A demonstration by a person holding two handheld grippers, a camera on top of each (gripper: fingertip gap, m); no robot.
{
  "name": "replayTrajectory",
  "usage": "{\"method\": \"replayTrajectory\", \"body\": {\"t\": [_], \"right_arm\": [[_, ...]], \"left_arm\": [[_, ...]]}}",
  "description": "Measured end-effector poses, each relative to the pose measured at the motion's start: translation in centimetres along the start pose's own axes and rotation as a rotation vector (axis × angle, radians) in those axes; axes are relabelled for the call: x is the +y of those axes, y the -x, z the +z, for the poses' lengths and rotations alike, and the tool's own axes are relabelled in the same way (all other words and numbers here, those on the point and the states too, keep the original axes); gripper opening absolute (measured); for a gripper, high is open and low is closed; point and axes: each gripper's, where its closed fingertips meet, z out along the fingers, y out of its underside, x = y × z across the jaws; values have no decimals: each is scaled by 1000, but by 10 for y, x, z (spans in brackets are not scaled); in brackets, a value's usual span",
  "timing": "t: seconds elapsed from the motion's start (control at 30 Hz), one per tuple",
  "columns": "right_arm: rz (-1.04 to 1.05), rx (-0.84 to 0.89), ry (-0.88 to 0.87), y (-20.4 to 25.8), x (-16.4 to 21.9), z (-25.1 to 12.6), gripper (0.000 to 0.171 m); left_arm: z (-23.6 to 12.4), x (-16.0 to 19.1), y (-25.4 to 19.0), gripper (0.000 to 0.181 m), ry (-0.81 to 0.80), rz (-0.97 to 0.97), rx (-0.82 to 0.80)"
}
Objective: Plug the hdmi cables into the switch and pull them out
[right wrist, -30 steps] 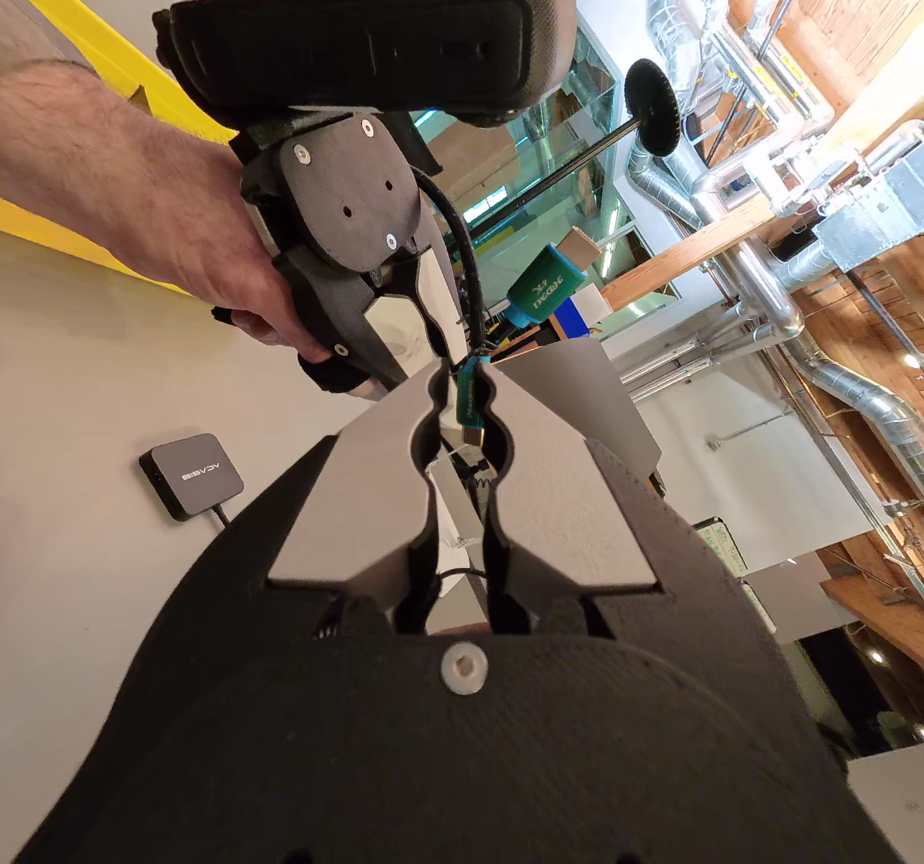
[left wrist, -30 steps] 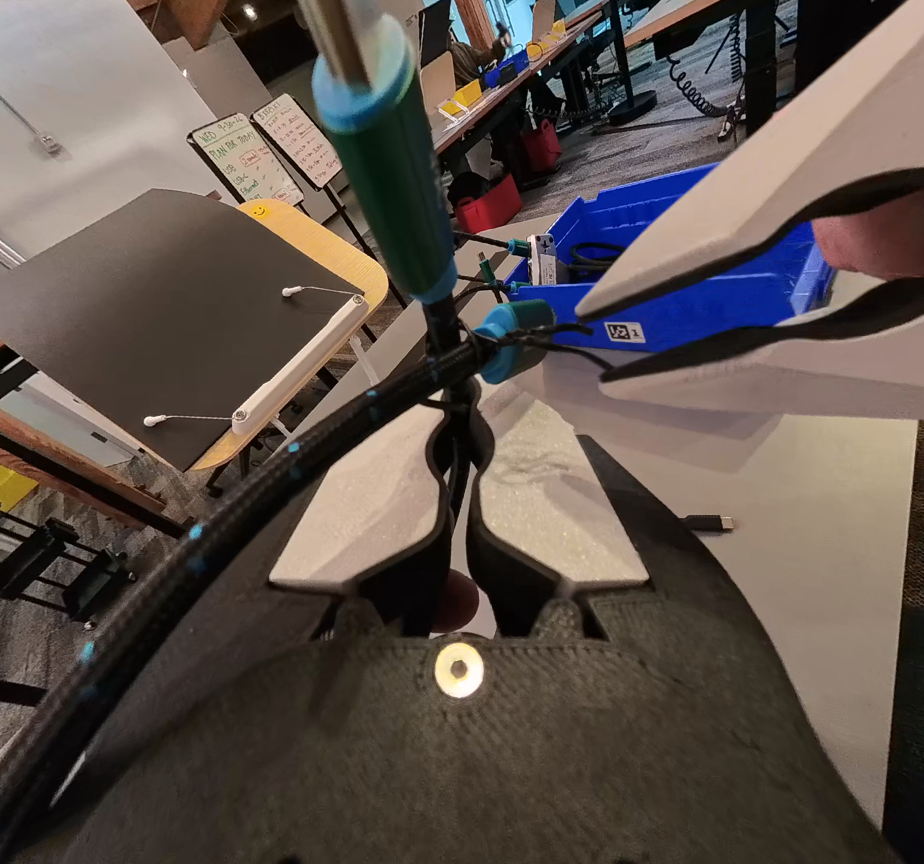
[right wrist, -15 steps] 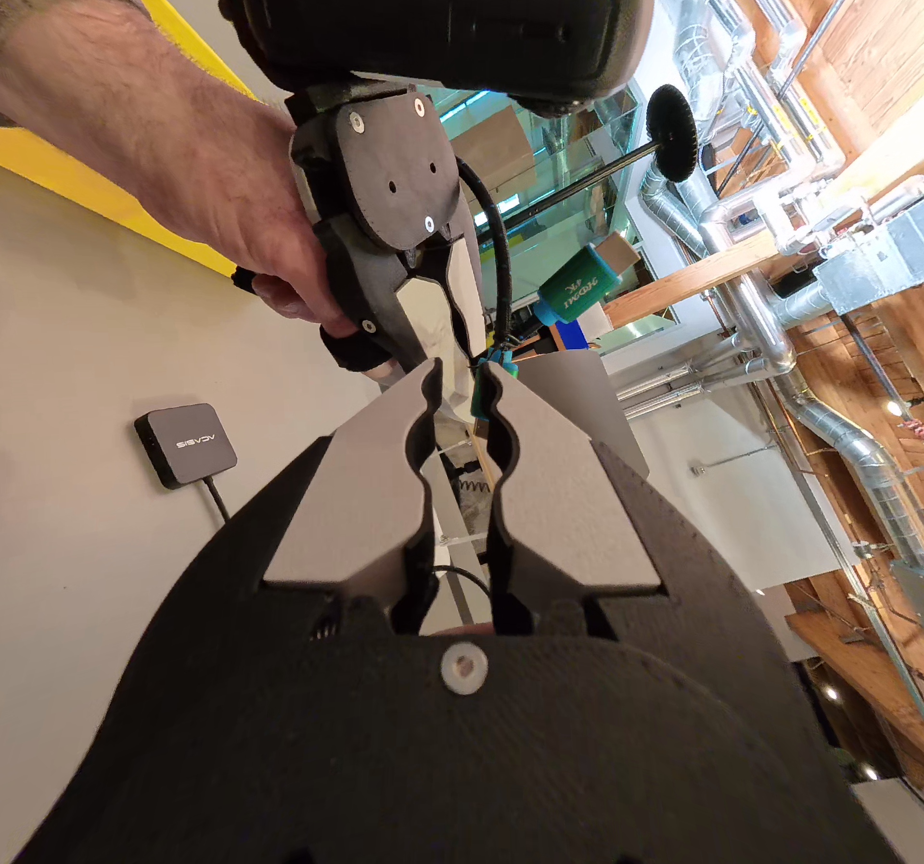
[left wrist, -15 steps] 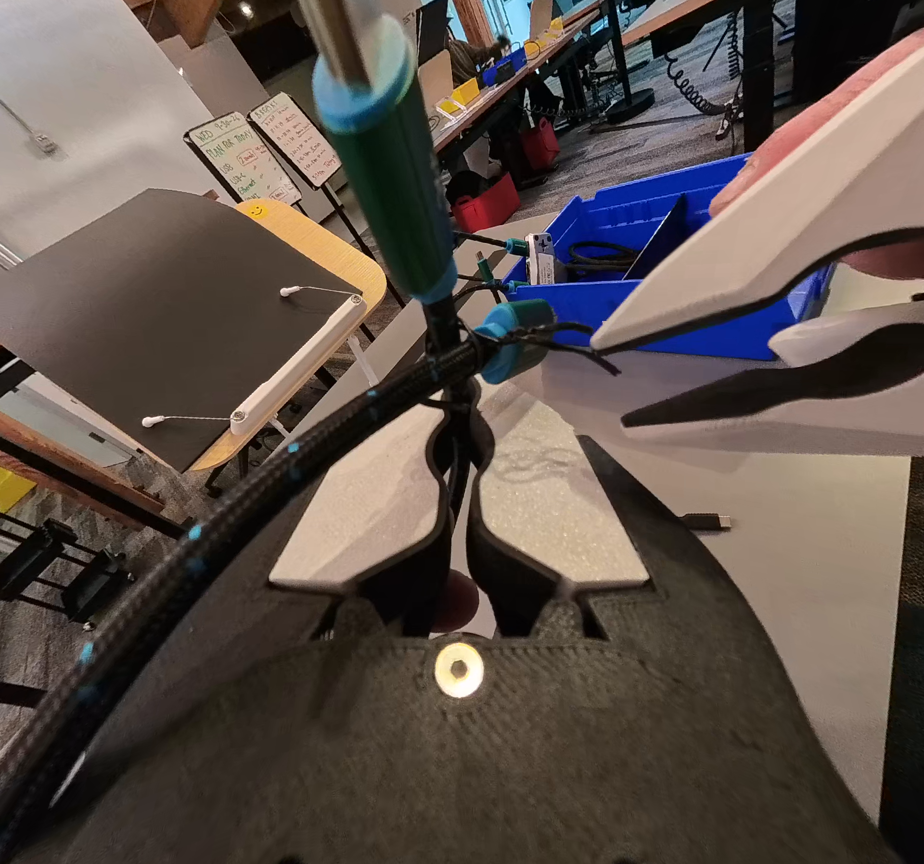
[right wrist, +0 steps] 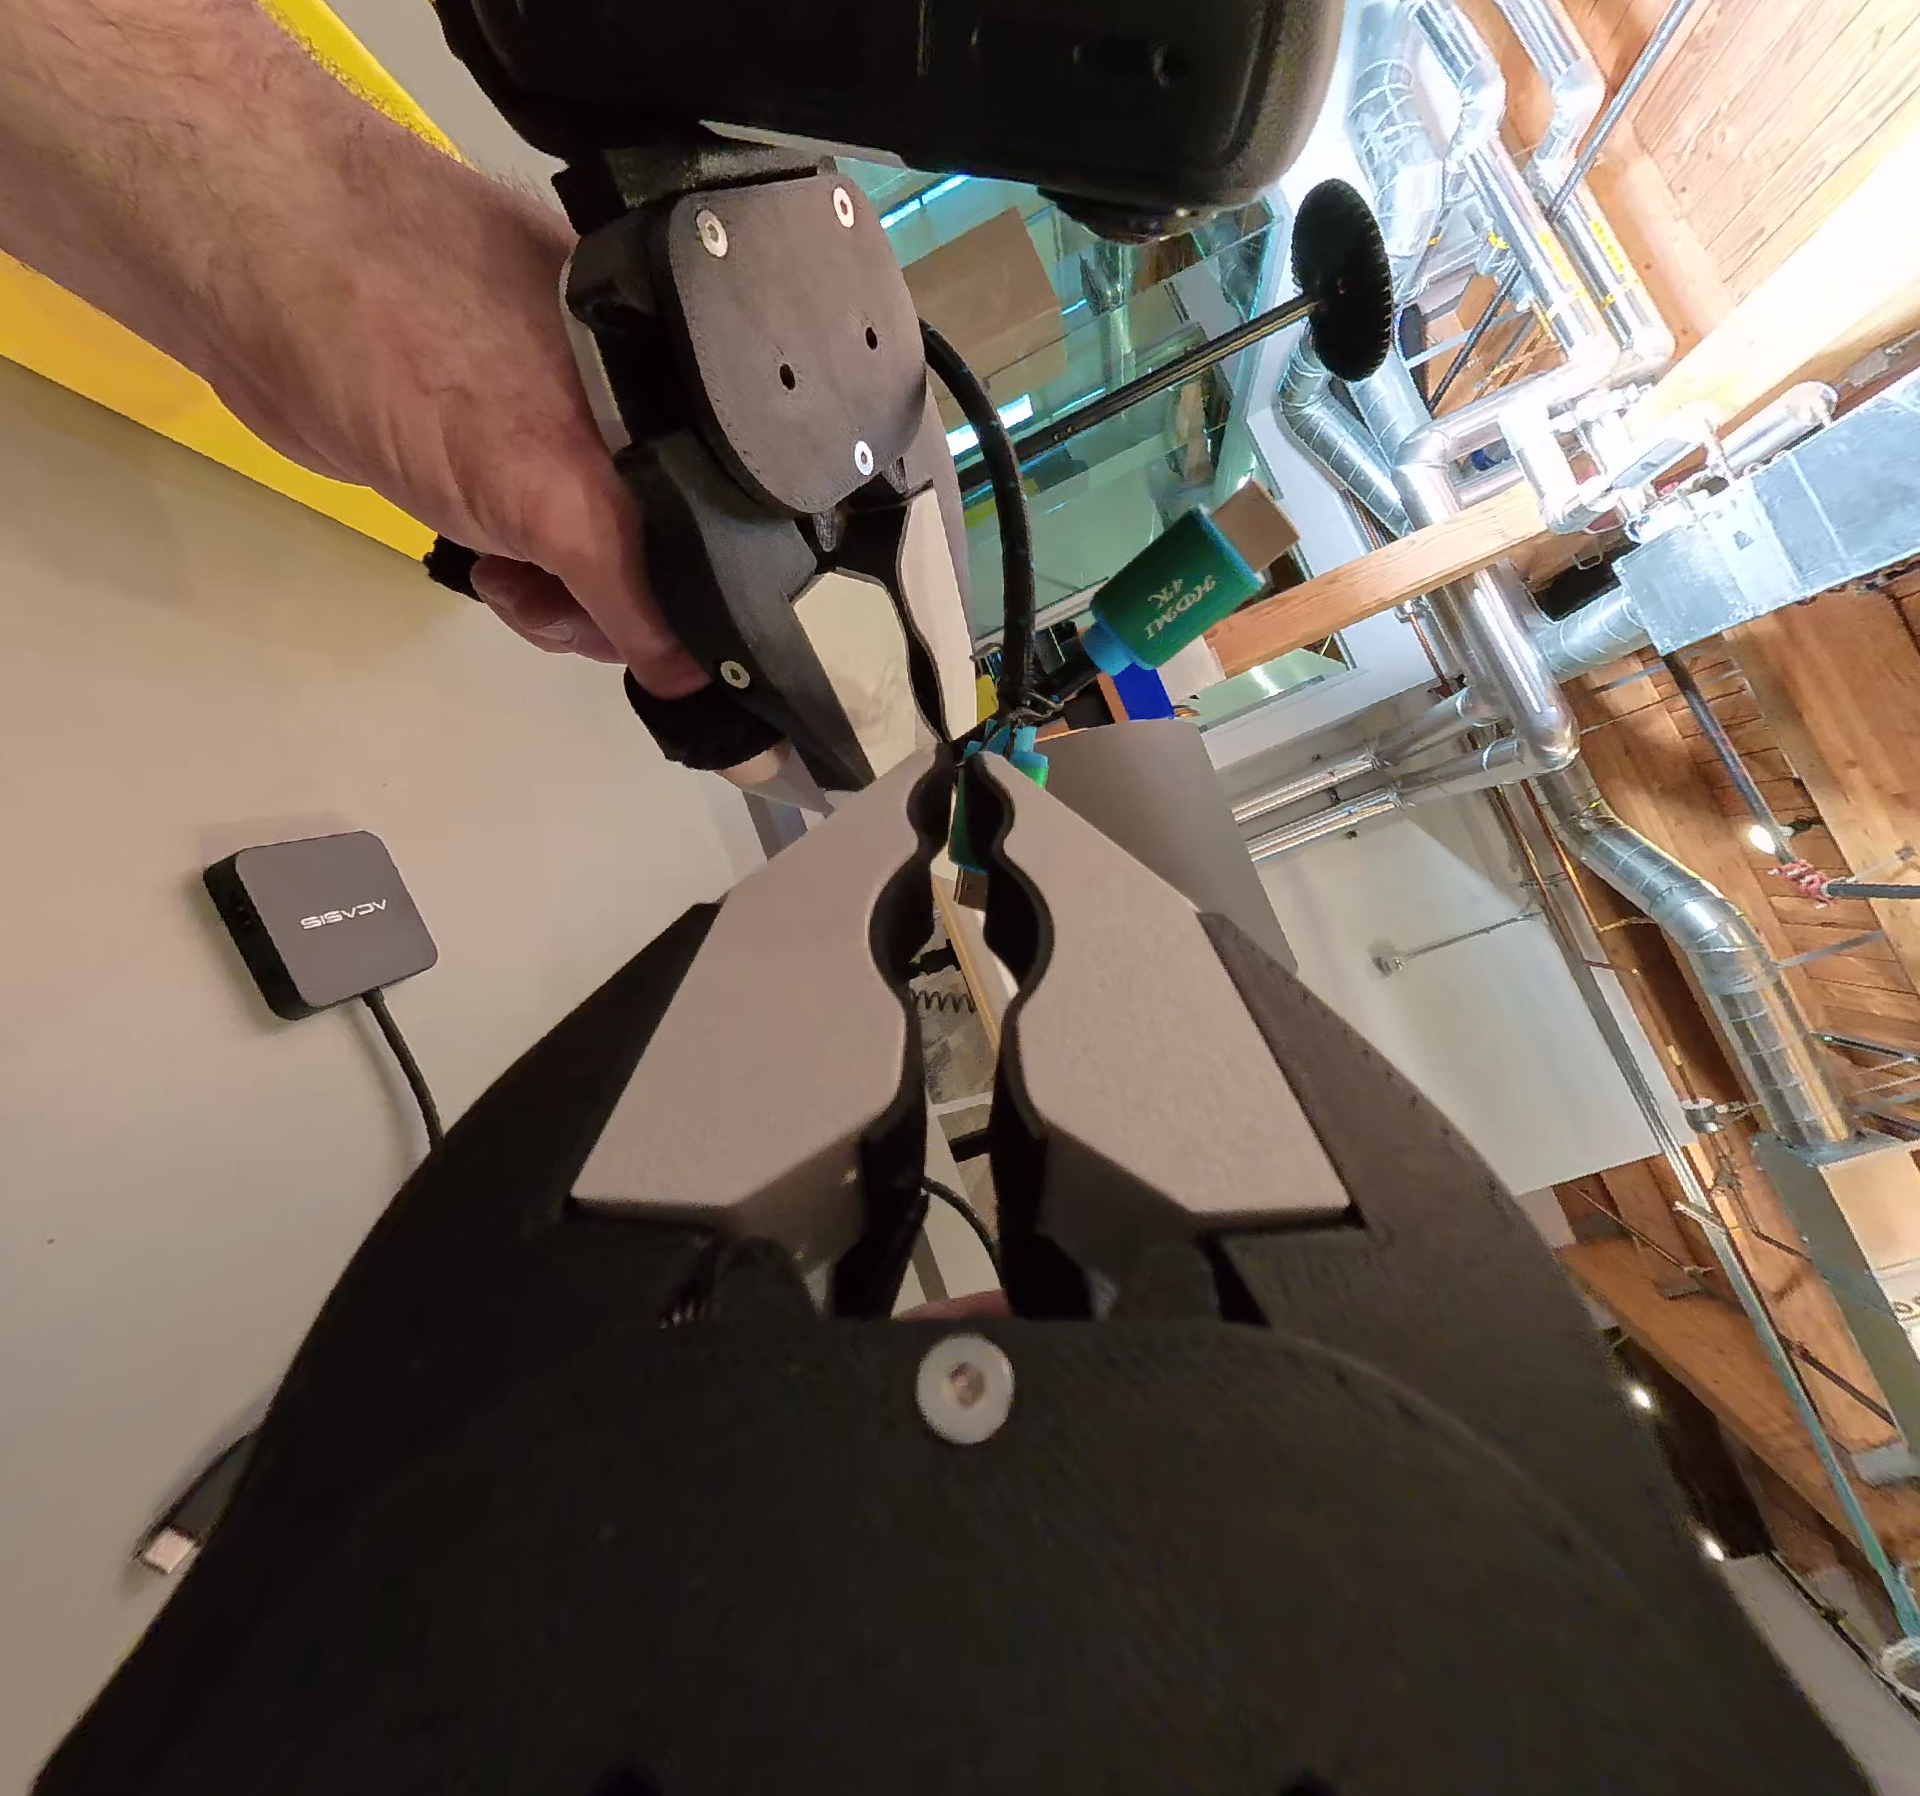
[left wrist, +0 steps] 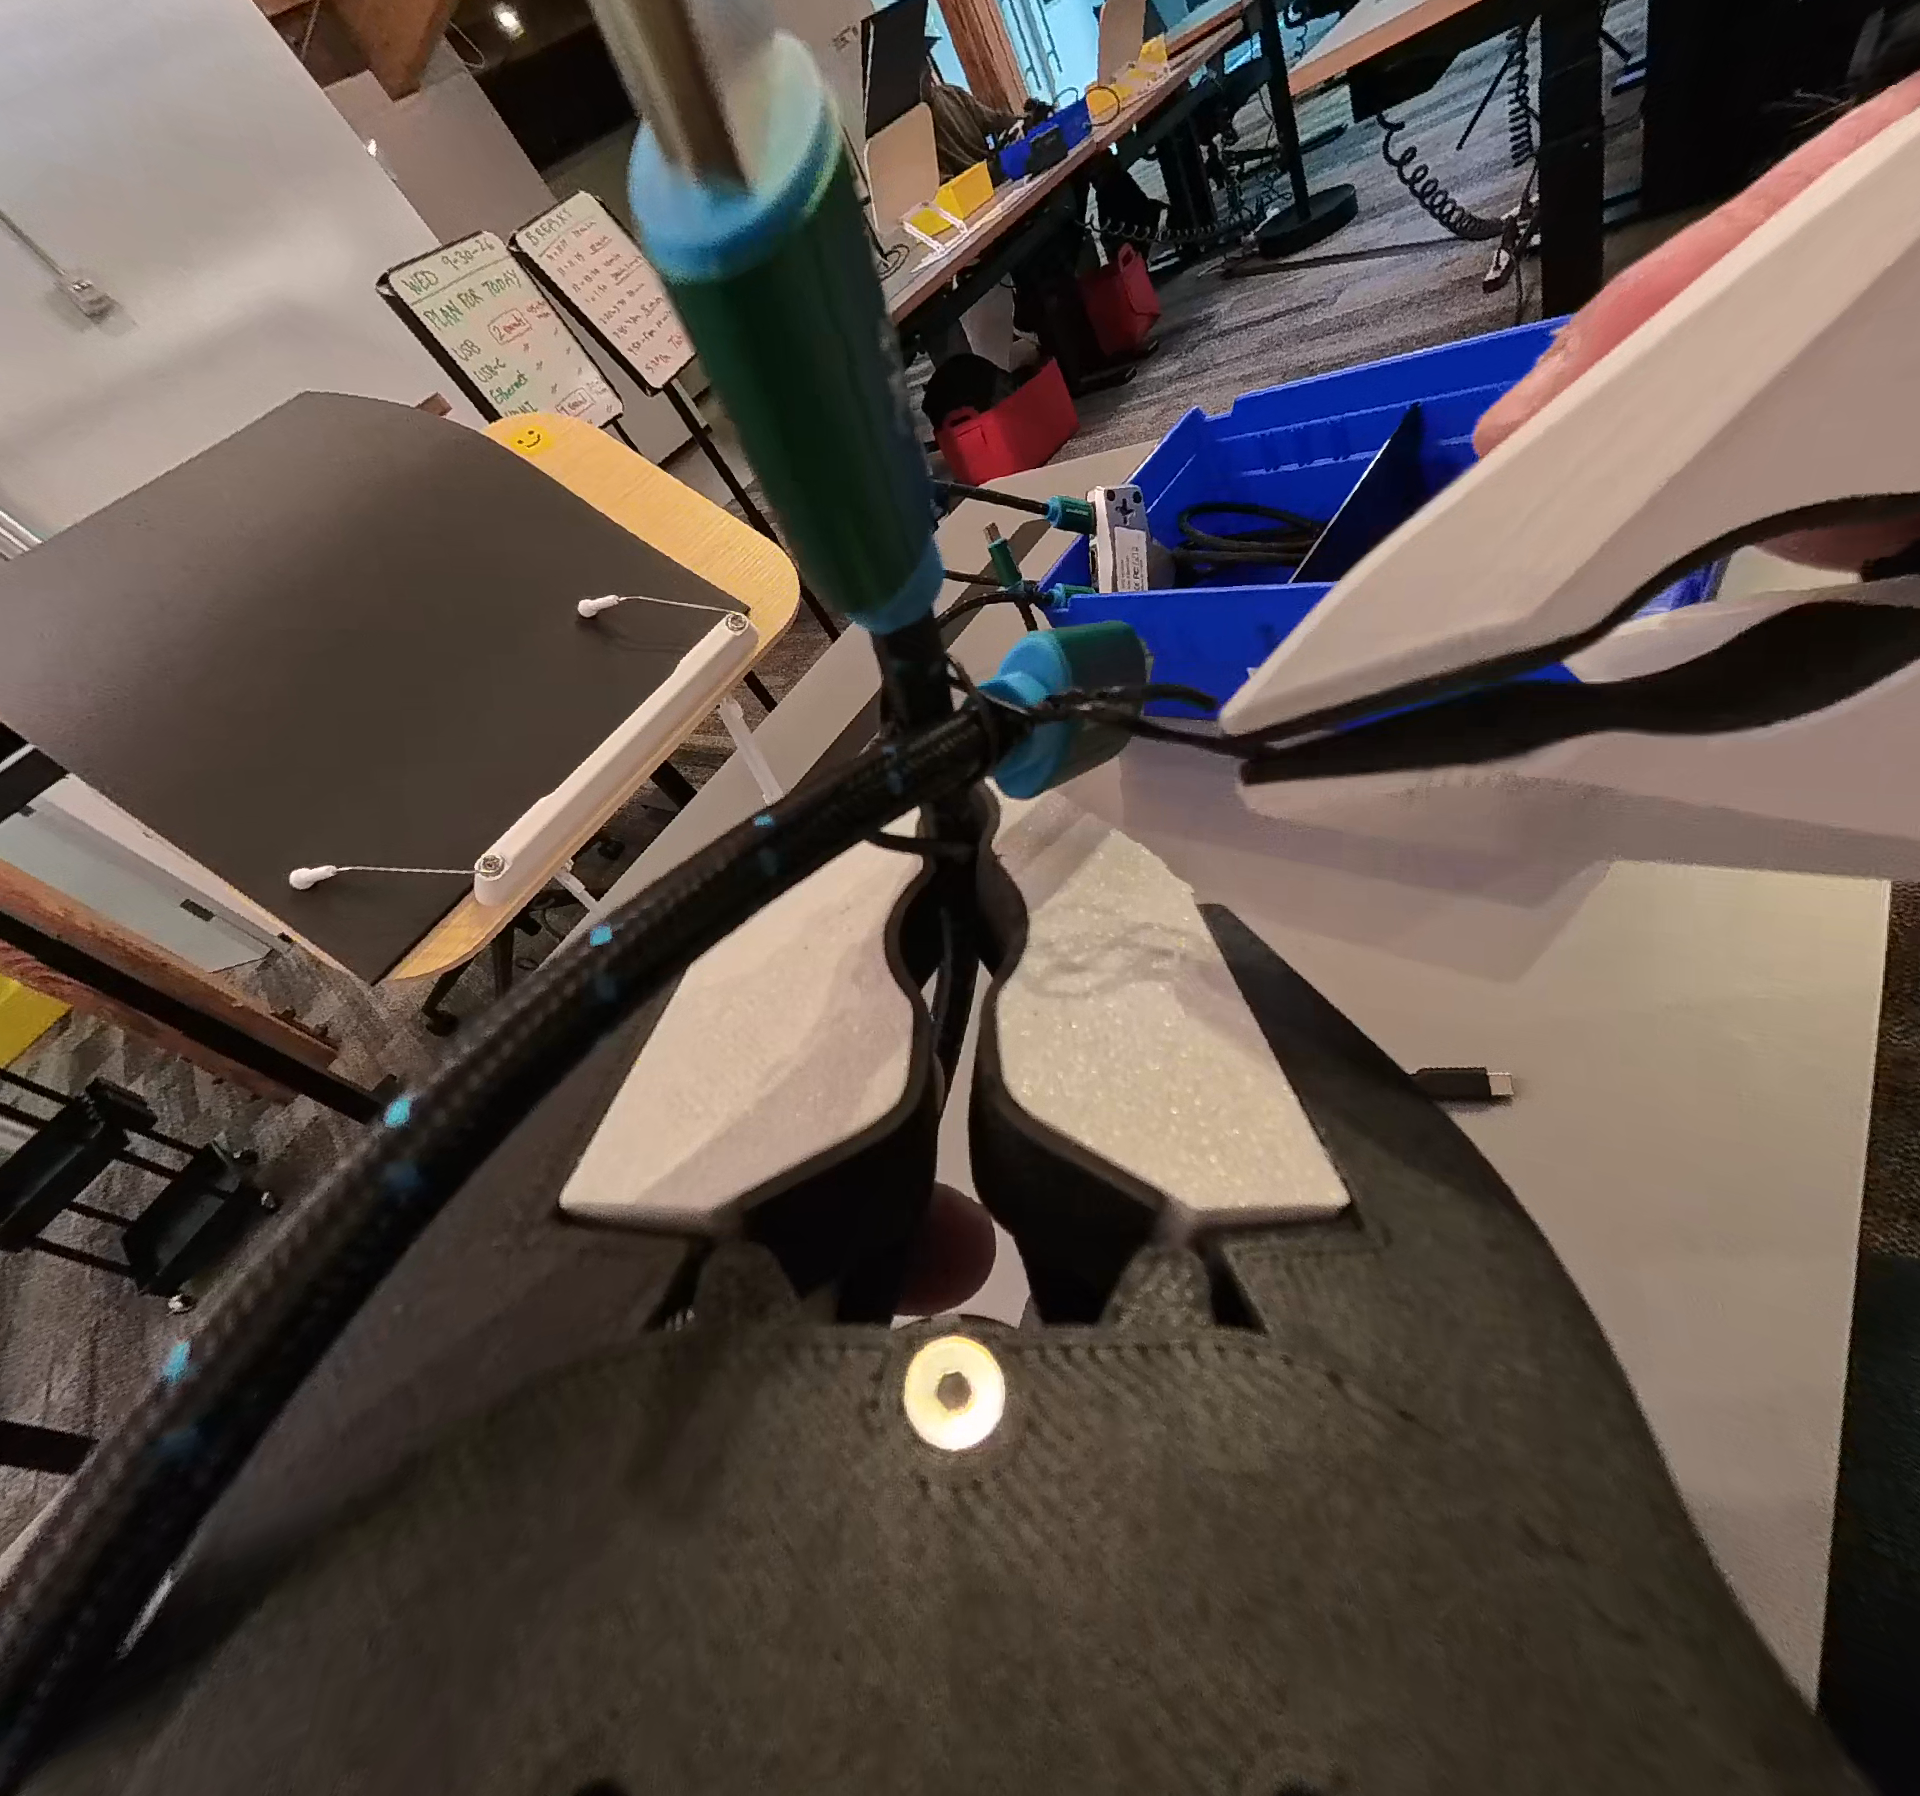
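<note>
My left gripper (left wrist: 961, 873) is shut on a black braided hdmi cable (left wrist: 623, 957), held in the air. One green hdmi plug (left wrist: 800, 396) with a metal tip stands up past its fingertips. My right gripper (right wrist: 966, 801) is shut on the second green plug (right wrist: 971, 827), right at the left gripper's tips (right wrist: 914, 707). In the left wrist view the right gripper (left wrist: 1236, 738) comes in from the right beside that plug (left wrist: 1070, 697). The switch (right wrist: 322, 920), a dark grey box with a lead, lies on the table with nothing plugged into the side I see.
A blue bin (left wrist: 1299, 520) holding cables and a small adapter stands at the table's far end. Loose USB-C plugs lie on the grey table (left wrist: 1465, 1084) (right wrist: 171, 1549). A black-topped stand (left wrist: 312, 624) and whiteboards (left wrist: 499, 344) are beyond the table's left edge. One gripper's finger ends stand about 6 cm off the other's.
The right gripper has drawn closer to the left one, which now looks larger in the right wrist view. The switch has shifted right in that view. Both grippers stay shut.
</note>
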Motion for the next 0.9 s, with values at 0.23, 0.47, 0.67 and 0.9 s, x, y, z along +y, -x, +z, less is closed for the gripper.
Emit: {"method": "replayTrajectory", "body": {"t": [0.23,0.47,0.67,0.9], "right_arm": [[69,-34,-28,-2,-6,-3,0],[251,-73,-79,-10,-14,-6,0],[463,-67,-77,-25,-2,-8,0],[597,-85,-20,-26,19,-6,0]], "left_arm": [[1,2,-1,0,8,25,-5],[2,6,-5,0,23,138,-32],[2,4,-8,0,6,159,-27],[2,2,-12,0,-15,159,1]]}}
